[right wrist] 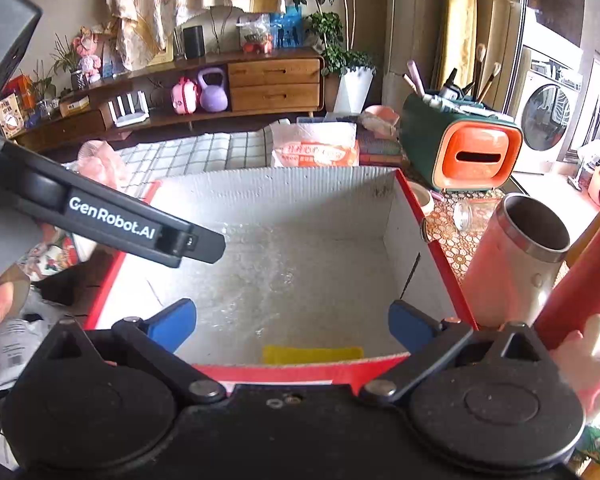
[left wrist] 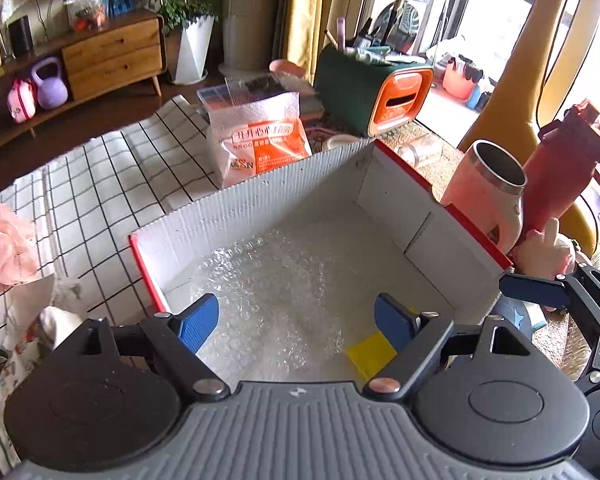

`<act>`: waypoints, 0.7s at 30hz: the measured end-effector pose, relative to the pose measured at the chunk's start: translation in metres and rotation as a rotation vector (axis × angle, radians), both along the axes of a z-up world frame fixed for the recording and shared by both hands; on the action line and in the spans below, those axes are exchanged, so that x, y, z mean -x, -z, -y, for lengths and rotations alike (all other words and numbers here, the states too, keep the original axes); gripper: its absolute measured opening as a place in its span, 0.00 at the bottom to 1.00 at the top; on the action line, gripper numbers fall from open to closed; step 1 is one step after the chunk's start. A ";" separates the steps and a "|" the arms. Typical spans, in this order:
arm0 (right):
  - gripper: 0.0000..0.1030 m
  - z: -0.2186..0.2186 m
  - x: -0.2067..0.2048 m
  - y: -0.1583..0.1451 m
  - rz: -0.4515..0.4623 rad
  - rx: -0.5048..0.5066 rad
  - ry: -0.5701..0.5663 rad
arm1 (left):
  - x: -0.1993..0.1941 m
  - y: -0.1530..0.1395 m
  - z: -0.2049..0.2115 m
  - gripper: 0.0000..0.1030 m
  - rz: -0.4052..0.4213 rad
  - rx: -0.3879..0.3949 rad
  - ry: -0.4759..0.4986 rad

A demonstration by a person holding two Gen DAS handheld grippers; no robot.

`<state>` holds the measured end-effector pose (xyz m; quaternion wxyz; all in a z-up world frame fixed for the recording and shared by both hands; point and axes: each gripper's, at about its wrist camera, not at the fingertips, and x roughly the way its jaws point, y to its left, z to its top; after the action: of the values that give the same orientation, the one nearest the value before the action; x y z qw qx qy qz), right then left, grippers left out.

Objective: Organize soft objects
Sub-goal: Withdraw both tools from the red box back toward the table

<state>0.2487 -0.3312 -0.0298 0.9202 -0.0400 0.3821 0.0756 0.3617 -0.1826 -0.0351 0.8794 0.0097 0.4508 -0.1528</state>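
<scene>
white box (left wrist: 300, 184) with a red rim, clear bubble wrap (left wrist: 276, 292) shining inside, a yellow patch (left wrist: 370, 354) on it. blue pads on both black grippers, left gripper (left wrist: 296, 320) and right gripper (right wrist: 292, 326). white cloth (left wrist: 112, 168) checked in black lines. pink mesh puff (left wrist: 2, 248) at the edge. pink cup (right wrist: 516, 260), red bottle (left wrist: 560, 172), green-and-orange case (right wrist: 460, 148).

Left gripper (left wrist: 296, 322) hangs over the box (left wrist: 260, 208), blue pads spread wide, nothing between them. Bubble wrap (left wrist: 268, 280) lies across the box floor, a yellow piece (left wrist: 370, 354) by the right pad. Right gripper (left wrist: 540, 290) pokes in at the right edge. Pink cup (left wrist: 486, 196) and red bottle (left wrist: 560, 168) stand just beside the box; pink mesh (left wrist: 4, 244) sits left on the checked cloth (left wrist: 100, 176).
</scene>
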 end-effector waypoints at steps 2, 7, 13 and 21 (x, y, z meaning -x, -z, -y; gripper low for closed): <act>0.99 -0.003 0.008 -0.006 0.017 -0.001 0.004 | 0.011 -0.007 -0.005 0.83 0.023 0.004 -0.003; 0.99 -0.010 0.026 -0.018 0.049 -0.009 0.017 | 0.042 -0.023 -0.016 0.83 0.065 0.025 0.017; 1.00 -0.017 0.048 -0.032 0.090 -0.027 0.022 | 0.079 -0.036 -0.031 0.83 0.127 0.032 0.034; 1.00 -0.034 0.079 -0.046 0.155 -0.065 -0.002 | 0.129 -0.047 -0.063 0.83 0.184 0.062 0.036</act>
<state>0.1696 -0.2970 0.0165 0.9477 -0.0160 0.3070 0.0855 0.2324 -0.1198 0.0119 0.9140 0.0046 0.3632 -0.1807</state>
